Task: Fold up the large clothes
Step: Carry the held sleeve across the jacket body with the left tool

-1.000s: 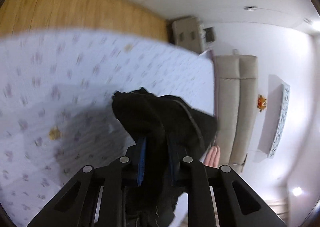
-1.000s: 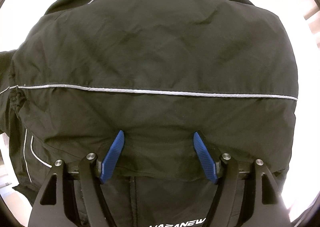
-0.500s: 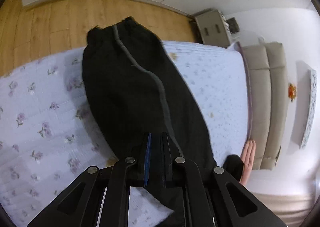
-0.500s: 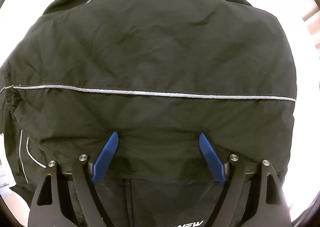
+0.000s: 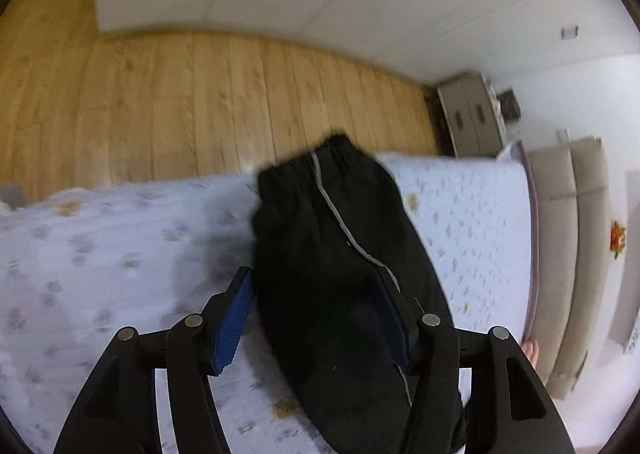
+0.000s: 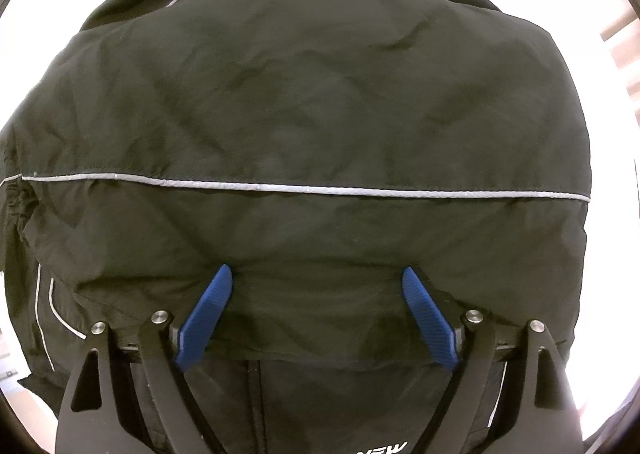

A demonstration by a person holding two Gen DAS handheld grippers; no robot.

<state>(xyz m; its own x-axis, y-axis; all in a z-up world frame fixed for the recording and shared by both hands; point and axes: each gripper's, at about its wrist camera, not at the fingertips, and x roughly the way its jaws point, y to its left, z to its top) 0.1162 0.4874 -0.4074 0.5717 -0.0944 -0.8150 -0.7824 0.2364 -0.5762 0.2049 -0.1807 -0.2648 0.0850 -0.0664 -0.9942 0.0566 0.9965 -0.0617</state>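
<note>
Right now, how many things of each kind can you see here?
Black jacket: 1
Grippers, left gripper and right gripper: 2
Flowered bed cover: 1
Grey cabinet: 1
Total: 5

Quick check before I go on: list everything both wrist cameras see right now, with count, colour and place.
jacket: one, black with grey piping, fills the right wrist view.
sleeve: one, black with a grey stripe, lying on the bed, between the left jaws.
bed cover: one, pale lilac with small flowers, under the sleeve.
floor: light wood planks, beyond the bed.
cabinet: one, grey, against the far wall.
headboard: one, beige padded, right of the bed.
left gripper: black with blue pads, jaws open either side of the sleeve.
right gripper: black with blue pads, jaws open over the jacket.
</note>
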